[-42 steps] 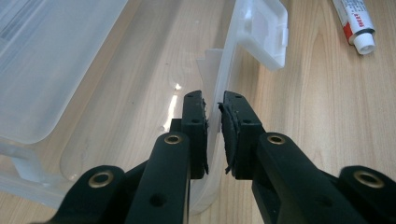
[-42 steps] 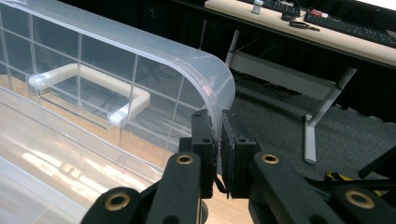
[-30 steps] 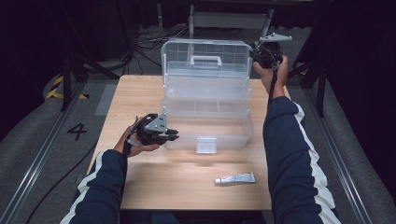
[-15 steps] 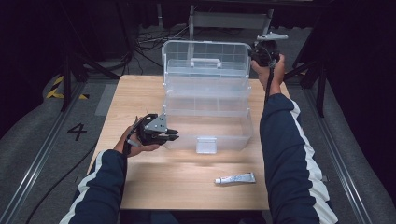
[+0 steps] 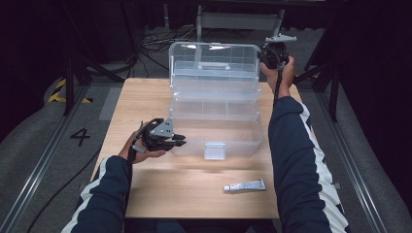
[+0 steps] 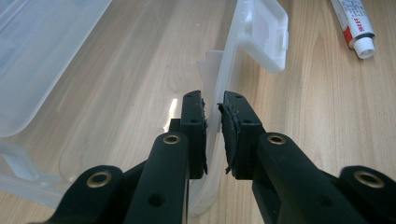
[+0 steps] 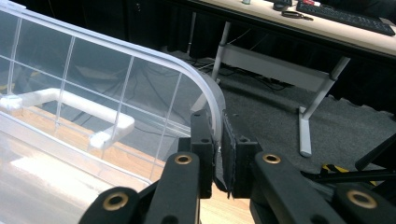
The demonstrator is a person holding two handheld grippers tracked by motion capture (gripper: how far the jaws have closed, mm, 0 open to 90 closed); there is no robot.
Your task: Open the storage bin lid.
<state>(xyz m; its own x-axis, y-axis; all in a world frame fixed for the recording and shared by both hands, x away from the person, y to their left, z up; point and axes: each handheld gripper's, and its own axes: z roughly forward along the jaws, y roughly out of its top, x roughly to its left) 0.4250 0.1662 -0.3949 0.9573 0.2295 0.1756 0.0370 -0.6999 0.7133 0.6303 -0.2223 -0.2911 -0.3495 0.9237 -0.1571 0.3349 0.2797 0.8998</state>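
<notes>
On the table: a clear plastic box (image 5: 216,128) sits mid-table with its lid (image 5: 214,60) swung up and standing open at the far side.
Box contents: the compartments look bare; the wood grain shows through the clear base in the left gripper view.
Lid details: a white handle (image 7: 70,109) sits on the lid, and moulded ribs divide the panel into squares.
Latch: a white flap (image 6: 264,35) hangs at the middle of the box's near wall.
Left gripper (image 5: 179,141): held at the box's near-left corner; its jaws are pinched onto the thin near wall (image 6: 224,88), one pad on each side.
Right gripper (image 5: 262,54): raised at the far right, jaws clamped on the curved right edge of the lid.
Tube (image 5: 244,185): a small white tube with red print lies on the table in front of the box, well apart from it.
Surface: a pale wooden table (image 5: 145,97).
Room: dark, with grey carpet, floor cables behind the table and a "4" marked at left; a desk with a keyboard (image 7: 348,17) stands beyond.
</notes>
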